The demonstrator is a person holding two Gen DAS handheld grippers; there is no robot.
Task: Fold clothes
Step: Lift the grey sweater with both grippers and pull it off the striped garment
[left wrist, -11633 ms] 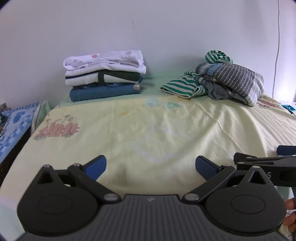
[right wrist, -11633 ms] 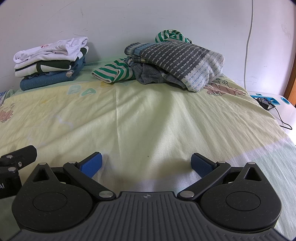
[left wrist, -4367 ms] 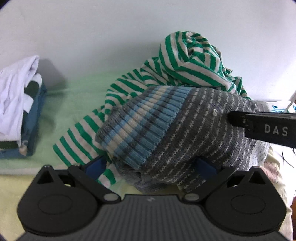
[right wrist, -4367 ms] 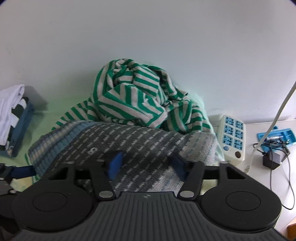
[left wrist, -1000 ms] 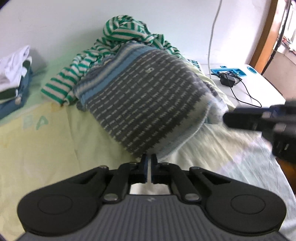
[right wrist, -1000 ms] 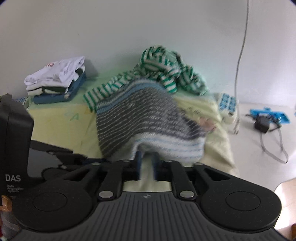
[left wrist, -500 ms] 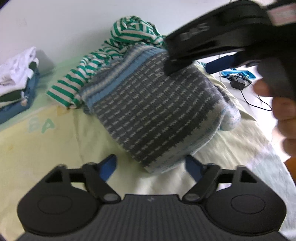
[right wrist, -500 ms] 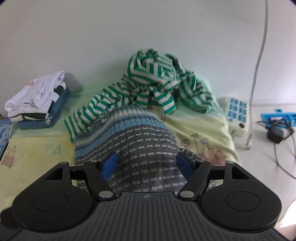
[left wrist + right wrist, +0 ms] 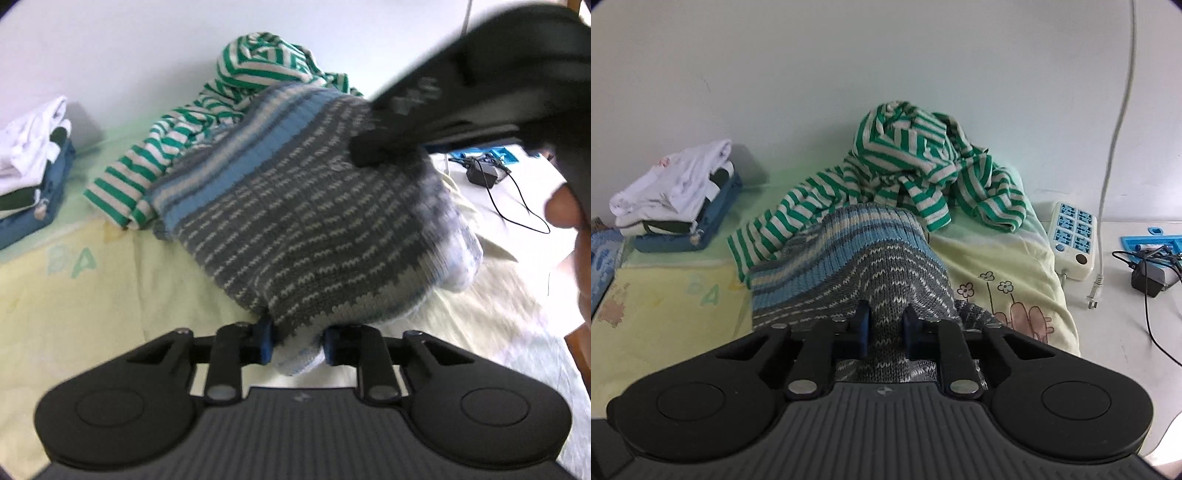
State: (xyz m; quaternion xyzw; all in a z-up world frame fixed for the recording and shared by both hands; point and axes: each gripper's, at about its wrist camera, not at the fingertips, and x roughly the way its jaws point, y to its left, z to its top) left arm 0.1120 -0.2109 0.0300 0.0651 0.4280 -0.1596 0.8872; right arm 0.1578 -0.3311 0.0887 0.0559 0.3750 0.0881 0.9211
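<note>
Now, sweater point(image 9: 306, 221): grey knit with white flecks and a blue and cream band, lying bunched on the bed point(image 9: 74, 302), its far end touching the striped top.
Left claw point(image 9: 297, 341): jaws closing on the pale near hem of the sweater; a fold of knit sits between the blue pads and they press on it.
Right claw point(image 9: 885, 328): jaws closing on a raised ridge of the grey knit, which is pinched between the pads; in the left view this claw reaches in from the upper right over the sweater.
Hand point(image 9: 569, 214): blurred at the right edge of the left view, holding the right claw's handle.
Striped top point(image 9: 916, 173): green and white, heaped against the wall behind the sweater.
Folded pile point(image 9: 676, 199): white, dark green and blue clothes stacked at the far left of the bed, well apart from the sweater.
Power strip point(image 9: 1073, 240): white with blue sockets, just beside the bed's right edge.
Charger point(image 9: 1148, 277): black, with a cord, on the white surface further right.
</note>
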